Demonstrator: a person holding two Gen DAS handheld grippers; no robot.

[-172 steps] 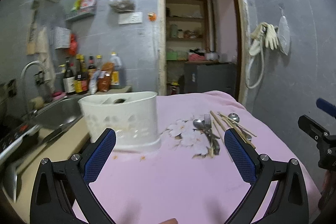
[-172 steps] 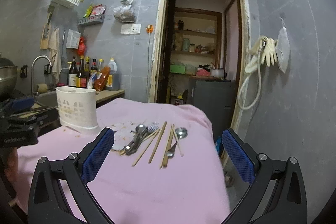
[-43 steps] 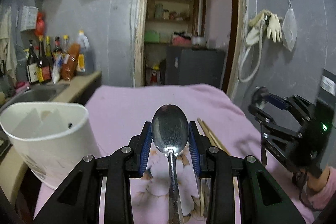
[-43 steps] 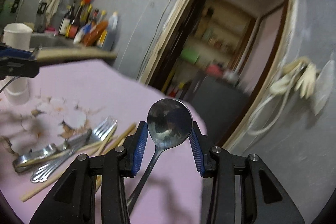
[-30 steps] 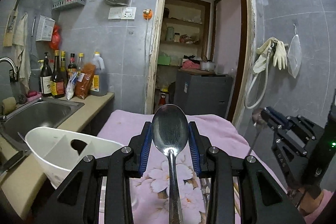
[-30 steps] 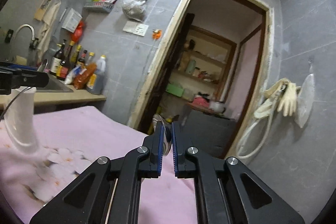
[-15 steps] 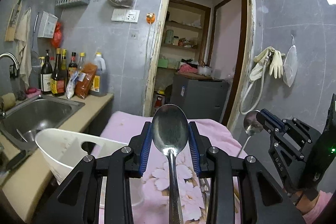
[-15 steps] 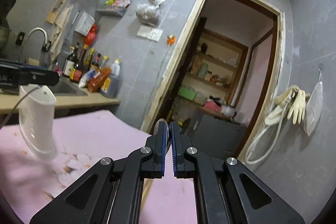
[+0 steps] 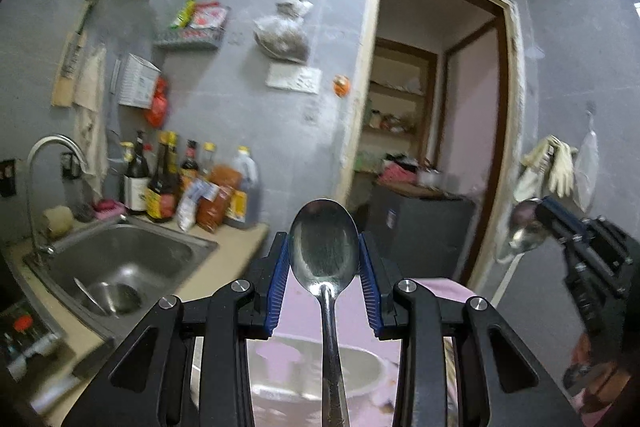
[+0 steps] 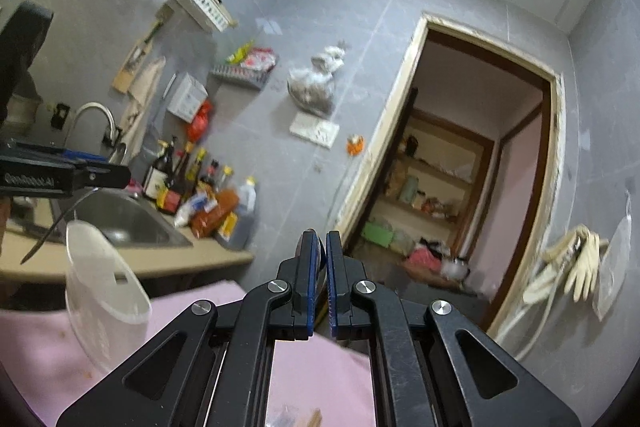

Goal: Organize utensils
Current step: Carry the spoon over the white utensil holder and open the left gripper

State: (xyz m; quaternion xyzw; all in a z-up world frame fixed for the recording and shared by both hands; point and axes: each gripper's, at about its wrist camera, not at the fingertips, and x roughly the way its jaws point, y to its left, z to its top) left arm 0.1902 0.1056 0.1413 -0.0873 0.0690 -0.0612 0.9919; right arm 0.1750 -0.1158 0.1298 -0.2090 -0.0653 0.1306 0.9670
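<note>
Left view: our left gripper pinches spoon by bowl edges, face-on, above white holder. Right view alone shows our right gripper clamped narrow on second spoon, edge-on; holder's side there.

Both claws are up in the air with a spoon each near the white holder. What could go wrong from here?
1. The left claw pinches its steel spoon by the bowl's rounded edges, handle hanging free, so it may slip or swing.
2. The right claw holds its own spoon edge-on, so it may pivot.
3. The white plastic utensil holder is lightweight, so a long handle could snag its rim and tip it.
</note>
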